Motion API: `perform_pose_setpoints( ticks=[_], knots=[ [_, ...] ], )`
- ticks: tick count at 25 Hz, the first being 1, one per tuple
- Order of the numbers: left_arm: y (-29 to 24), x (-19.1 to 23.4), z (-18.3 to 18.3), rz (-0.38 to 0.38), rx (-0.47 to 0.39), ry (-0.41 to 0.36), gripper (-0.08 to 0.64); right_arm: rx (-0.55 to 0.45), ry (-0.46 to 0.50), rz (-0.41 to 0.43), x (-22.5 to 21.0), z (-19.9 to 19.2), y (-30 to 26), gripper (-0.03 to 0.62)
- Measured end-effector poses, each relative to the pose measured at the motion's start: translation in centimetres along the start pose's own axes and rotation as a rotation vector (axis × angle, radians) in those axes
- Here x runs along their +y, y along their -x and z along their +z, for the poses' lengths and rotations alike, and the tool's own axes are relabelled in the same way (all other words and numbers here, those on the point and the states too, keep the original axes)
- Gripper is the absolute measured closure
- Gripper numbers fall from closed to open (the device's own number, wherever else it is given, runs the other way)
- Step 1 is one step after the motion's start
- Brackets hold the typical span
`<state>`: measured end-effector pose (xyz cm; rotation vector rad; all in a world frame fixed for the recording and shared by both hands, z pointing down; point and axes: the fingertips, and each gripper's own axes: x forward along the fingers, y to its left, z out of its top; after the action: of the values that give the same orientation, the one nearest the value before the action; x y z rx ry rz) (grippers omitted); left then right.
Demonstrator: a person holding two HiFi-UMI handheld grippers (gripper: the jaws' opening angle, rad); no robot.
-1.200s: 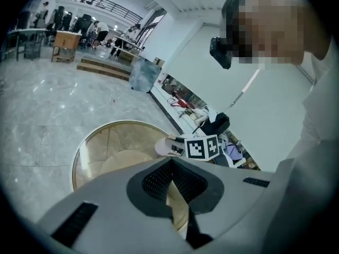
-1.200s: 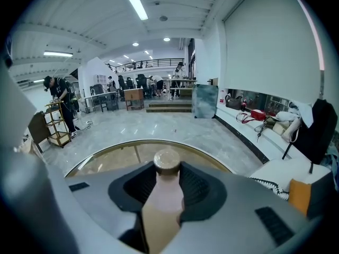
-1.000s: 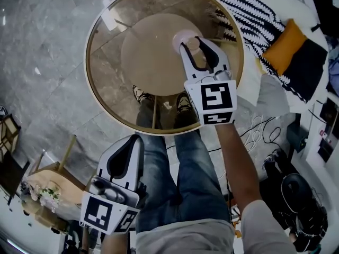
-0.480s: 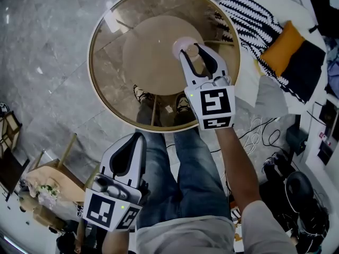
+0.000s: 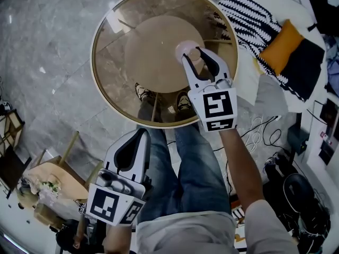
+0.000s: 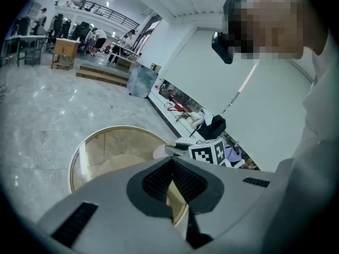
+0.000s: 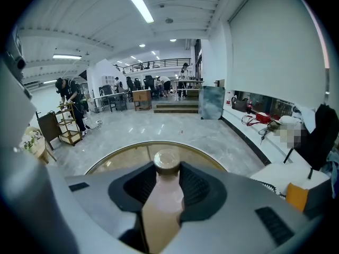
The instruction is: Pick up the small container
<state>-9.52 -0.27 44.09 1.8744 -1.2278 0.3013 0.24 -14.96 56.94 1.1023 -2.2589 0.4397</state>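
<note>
- The small pink container (image 7: 167, 187) is clamped in the right tool (image 5: 192, 53); since a second ago both seem slightly raised off the round glass counter (image 5: 106, 62).
- The left tool (image 6: 170, 165) is closed, empty.

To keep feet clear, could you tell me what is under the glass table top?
Through the glass table top show a round tan disc, two shoes and grey floor. The right gripper, shut on the small container, hides what lies beneath it.

The right claw (image 5: 195, 55) covers part of the small container (image 5: 183, 48) (base unseen).
</note>
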Motion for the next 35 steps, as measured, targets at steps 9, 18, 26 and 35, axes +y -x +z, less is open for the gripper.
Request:
perform_pose_setpoints(
  ticks=[9,18,26,35],
  knots=[
    [0.7,-1.4,0.9,0.001,-0.014,-0.027,0.543,-0.004,0.009,0.029,1.0,0.4,2.4,0.446],
    [1.2,-2.8,2.1,-0.011,-0.029,-0.049,0.543,0.012,0.028,0.061,1.8,1.3,4.8,0.446],
    [1.9,-3.6,3.5,-0.011,-0.047,-0.081,0.543,0.009,0.03,0.082,2.0,2.8,7.3,0.446],
    [3.3,-4.5,5.1,0.003,-0.077,-0.09,0.543,0.01,0.057,0.111,2.8,3.9,9.6,0.446]
  ],
)
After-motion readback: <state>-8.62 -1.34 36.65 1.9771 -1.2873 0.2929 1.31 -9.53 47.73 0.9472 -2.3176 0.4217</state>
